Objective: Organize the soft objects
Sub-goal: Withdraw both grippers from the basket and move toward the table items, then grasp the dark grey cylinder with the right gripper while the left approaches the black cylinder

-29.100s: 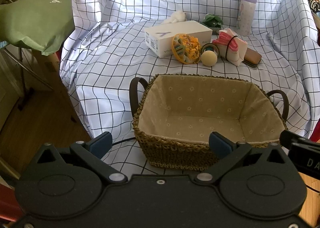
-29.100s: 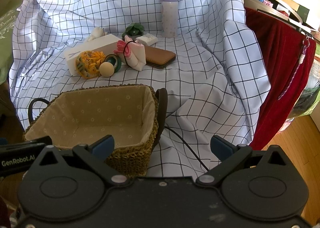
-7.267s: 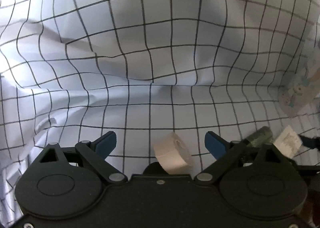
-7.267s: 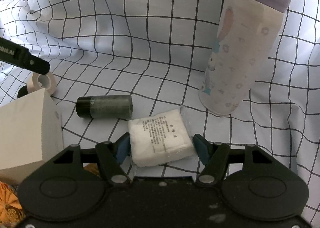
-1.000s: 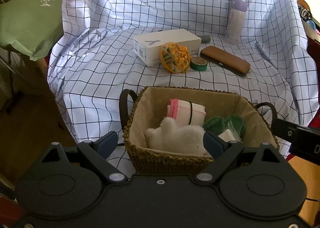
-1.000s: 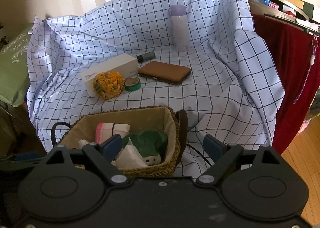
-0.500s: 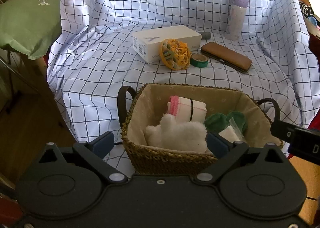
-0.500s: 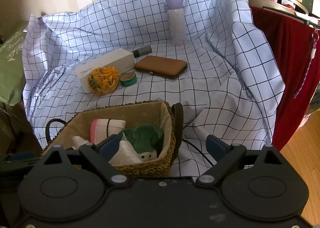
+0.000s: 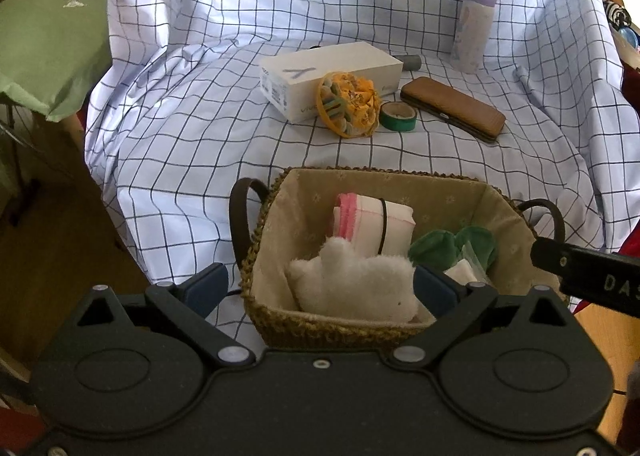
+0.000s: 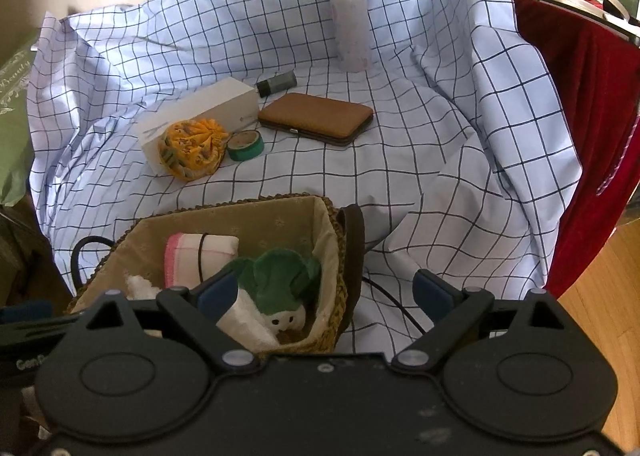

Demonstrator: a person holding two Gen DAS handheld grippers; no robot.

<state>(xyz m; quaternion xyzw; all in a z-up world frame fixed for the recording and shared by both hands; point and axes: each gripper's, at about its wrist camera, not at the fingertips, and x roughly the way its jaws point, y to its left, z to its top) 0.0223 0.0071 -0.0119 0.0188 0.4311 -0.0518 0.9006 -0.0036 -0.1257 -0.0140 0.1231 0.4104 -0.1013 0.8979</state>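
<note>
Left wrist: white plush (image 9: 356,282) in basket (image 9: 280,320) between spread fingers (image 9: 206,286).

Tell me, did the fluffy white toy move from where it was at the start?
Yes. The fluffy white toy sat behind the white box at the back of the checked cloth; now it lies inside the basket, at its near edge.

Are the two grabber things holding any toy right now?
No. The left gripper and the right gripper both have their jaws wide open with nothing between them. The soft things already lie in the basket.
</note>
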